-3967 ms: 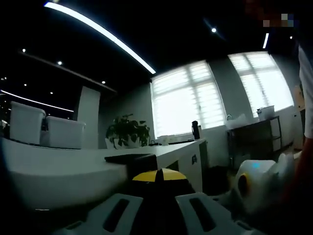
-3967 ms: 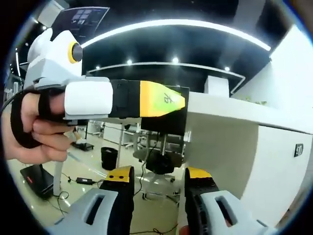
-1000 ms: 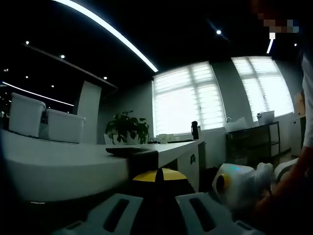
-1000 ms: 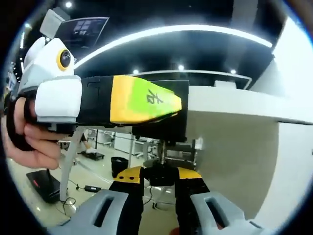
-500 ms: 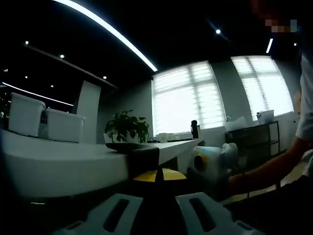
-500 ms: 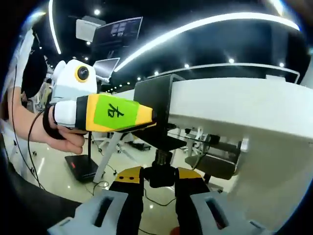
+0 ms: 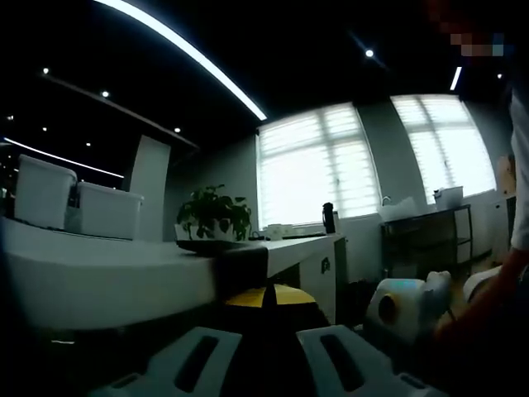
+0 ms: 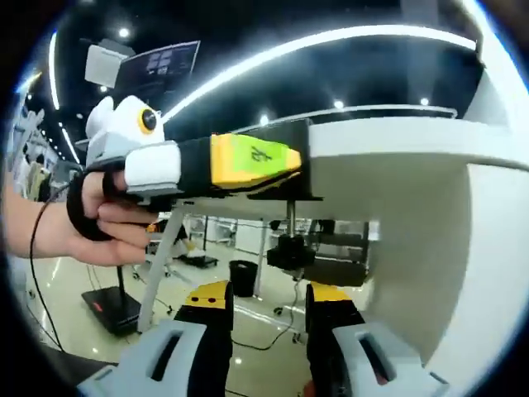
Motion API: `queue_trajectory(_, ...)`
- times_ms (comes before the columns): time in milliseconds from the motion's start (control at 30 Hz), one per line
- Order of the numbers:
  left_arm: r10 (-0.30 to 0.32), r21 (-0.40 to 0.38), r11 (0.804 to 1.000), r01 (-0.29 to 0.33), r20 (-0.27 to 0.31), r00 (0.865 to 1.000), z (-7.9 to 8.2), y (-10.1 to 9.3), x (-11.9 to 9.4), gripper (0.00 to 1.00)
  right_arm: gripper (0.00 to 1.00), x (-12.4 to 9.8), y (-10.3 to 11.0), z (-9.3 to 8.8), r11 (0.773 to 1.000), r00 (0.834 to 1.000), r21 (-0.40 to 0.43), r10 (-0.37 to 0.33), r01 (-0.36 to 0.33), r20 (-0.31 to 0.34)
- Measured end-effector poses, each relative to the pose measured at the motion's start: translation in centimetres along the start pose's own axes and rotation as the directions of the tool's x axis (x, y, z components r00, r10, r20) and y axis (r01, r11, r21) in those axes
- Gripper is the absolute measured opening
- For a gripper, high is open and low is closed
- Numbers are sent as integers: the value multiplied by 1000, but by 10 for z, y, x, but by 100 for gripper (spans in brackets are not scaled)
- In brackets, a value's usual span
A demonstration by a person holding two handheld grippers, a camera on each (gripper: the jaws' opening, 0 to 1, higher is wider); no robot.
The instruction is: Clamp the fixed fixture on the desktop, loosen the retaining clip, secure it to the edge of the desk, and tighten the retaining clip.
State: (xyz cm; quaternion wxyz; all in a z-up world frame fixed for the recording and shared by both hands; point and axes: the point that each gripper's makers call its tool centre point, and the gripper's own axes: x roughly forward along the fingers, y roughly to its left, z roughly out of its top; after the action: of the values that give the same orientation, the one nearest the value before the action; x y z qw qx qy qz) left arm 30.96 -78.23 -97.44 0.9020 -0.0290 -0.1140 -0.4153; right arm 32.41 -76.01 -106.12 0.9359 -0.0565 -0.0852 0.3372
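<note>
The black clamp fixture (image 8: 273, 197) sits on the edge of the white desk (image 8: 397, 165). My left gripper (image 8: 293, 165), yellow-tipped with a green label, is shut on it from the left, held by a person's hand (image 8: 99, 223). The fixture's threaded screw and black knob (image 8: 288, 248) hang beneath the desk edge. My right gripper (image 8: 269, 302) is open just below the knob, with a gap between them. In the left gripper view the left gripper (image 7: 269, 296) has its jaws closed against the dark fixture (image 7: 244, 269), and the right gripper (image 7: 405, 304) is low at the right.
On the desk (image 7: 107, 281) stand two white bins (image 7: 45, 207), a potted plant (image 7: 215, 219) and a dark bottle (image 7: 330, 219). A shelf cart (image 7: 430, 223) stands by the windows. Under the desk I see open floor, desk legs and a black bin (image 8: 245, 277).
My right gripper has let go of the screw knob, opened its jaws and dropped back from it. In the left gripper view it has moved away to the right. The left gripper keeps its hold.
</note>
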Motion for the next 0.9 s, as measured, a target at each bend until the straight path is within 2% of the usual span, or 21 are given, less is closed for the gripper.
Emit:
queue_trajectory(67,2,0,1000,-2,-1,1000,0,0,0,2,33,-1,-3,2,994,995,-67,-93,92,-20)
queue_trajectory(100,3,-1,1000,-3,-1,1000,0,0,0,2,32,-1,-2,4,991,993,-67,-119,116,-29)
queue_trajectory(167,3,-2,1000,-3,-4,1000,0,0,1,2,32,-2,8,13,990,991,31,-134,134,-3)
queue_trajectory(300,7,18,1000,-6,-16,1000,0,-1,0,2,32,1,7,17,980,981,-49,-196,195,-8)
queue_trajectory(433,5,13,1000,-5,-12,1000,1,0,-1,2,32,6,2,17,974,974,-7,-225,225,-10)
queue_trajectory(700,6,14,1000,-6,-4,1000,4,1,-1,2,31,15,-8,17,964,964,2,-265,265,-14)
queue_trajectory(800,6,-12,1000,-6,23,1000,13,3,-3,2,30,18,-12,18,961,961,-16,-277,277,-11)
queue_trajectory(900,6,-13,1000,-6,29,1000,15,3,-3,2,29,20,-16,19,958,958,-23,-285,285,-9)
